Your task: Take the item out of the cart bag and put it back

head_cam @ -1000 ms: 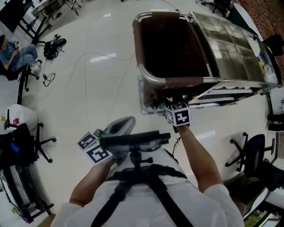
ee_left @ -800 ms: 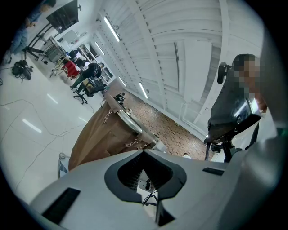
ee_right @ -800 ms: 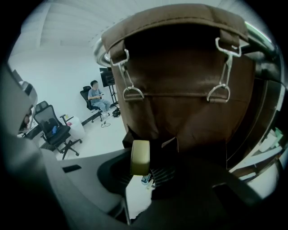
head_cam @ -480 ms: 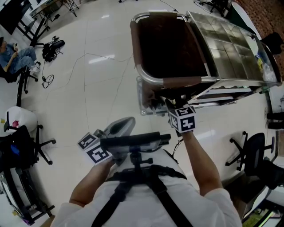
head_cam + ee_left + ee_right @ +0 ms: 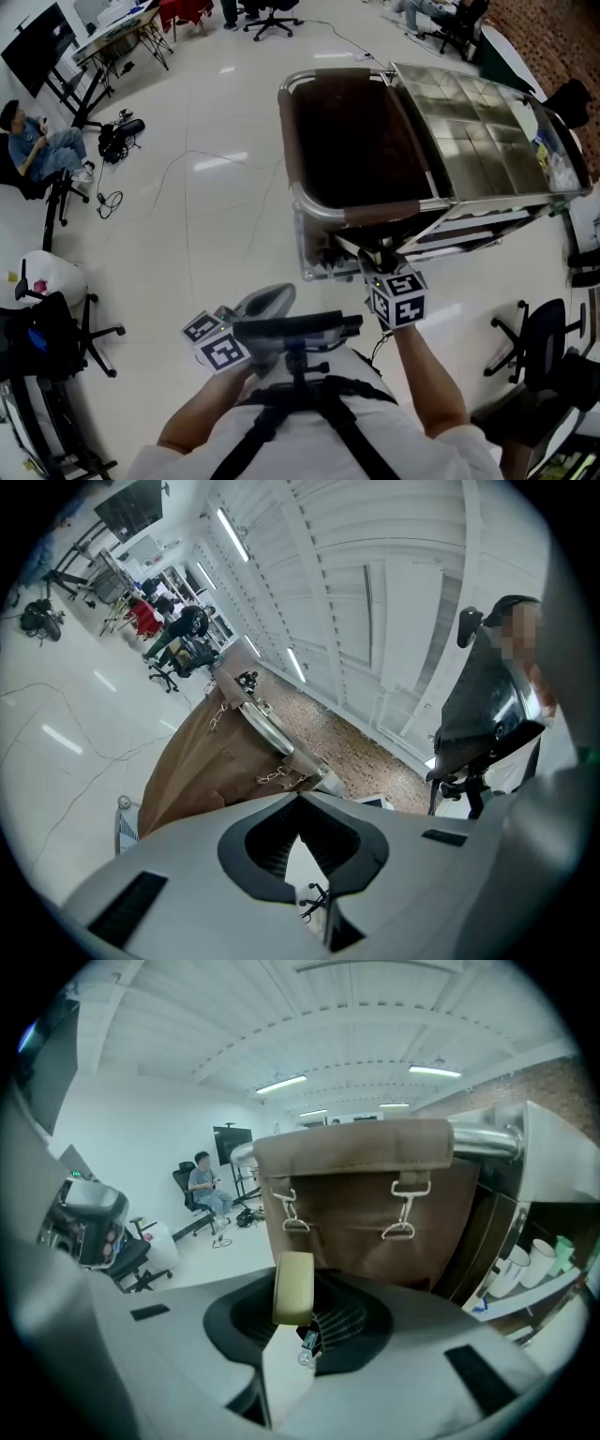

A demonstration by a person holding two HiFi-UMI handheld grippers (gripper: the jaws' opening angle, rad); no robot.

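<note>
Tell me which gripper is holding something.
The right gripper: a tan, rounded item sits clamped between its jaws. The left gripper has nothing between its jaws.

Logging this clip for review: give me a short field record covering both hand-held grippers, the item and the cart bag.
cart bag: brown, open at the top, hung on the cart's metal frame
right hand-held gripper: shut on a tan rounded item, facing the bag's outer face
left hand-held gripper: jaw tips together, nothing between them, held near the person's body
item location: outside the bag, in the right jaws
surroundings: pale floor, seated person at far left
</note>
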